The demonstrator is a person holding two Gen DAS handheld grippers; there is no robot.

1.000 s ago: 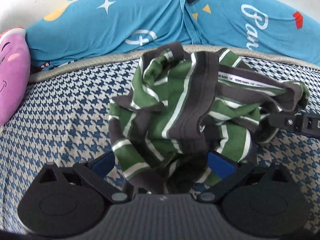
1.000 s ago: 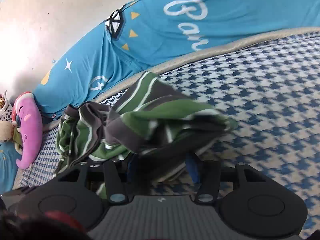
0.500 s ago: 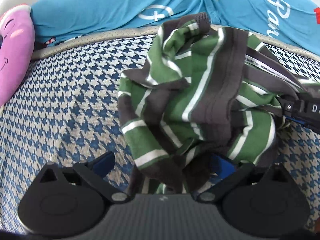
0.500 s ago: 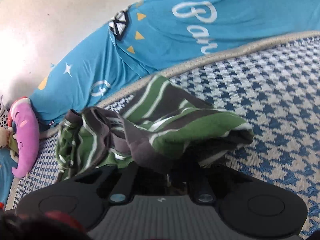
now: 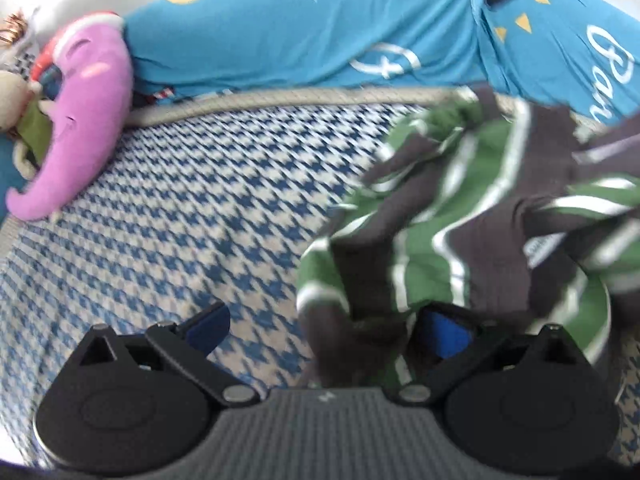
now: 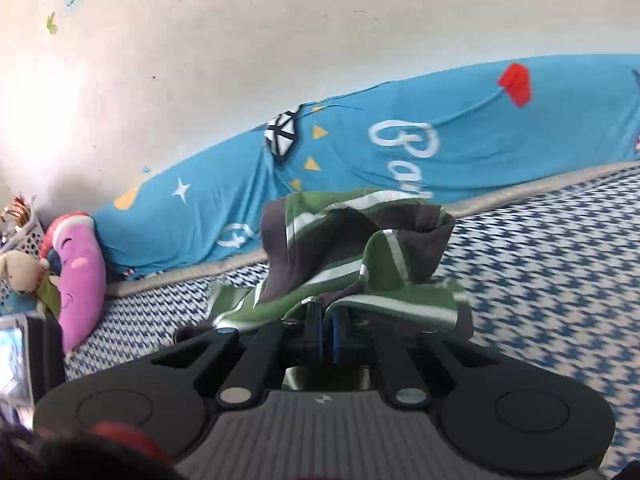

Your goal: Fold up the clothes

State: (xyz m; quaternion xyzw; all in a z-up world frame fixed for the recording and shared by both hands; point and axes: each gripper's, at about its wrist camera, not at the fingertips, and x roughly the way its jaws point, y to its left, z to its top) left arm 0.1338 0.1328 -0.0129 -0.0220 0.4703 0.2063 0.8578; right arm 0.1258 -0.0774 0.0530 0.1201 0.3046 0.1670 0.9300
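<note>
My right claw point(image 6: 327, 334) has lifted the shirt point(image 6: 352, 256), clamped on its edge to shake it out; left claw point(image 5: 326, 330) gapes beside it, empty.

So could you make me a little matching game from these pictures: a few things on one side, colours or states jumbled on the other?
Things:
1. shirt
2. plush toy
3. right gripper
4. left gripper

States:
A. open
B. pink
C. green and grey stripes
D. shut on the shirt

Pairs: 1-C, 2-B, 3-D, 4-A
</note>
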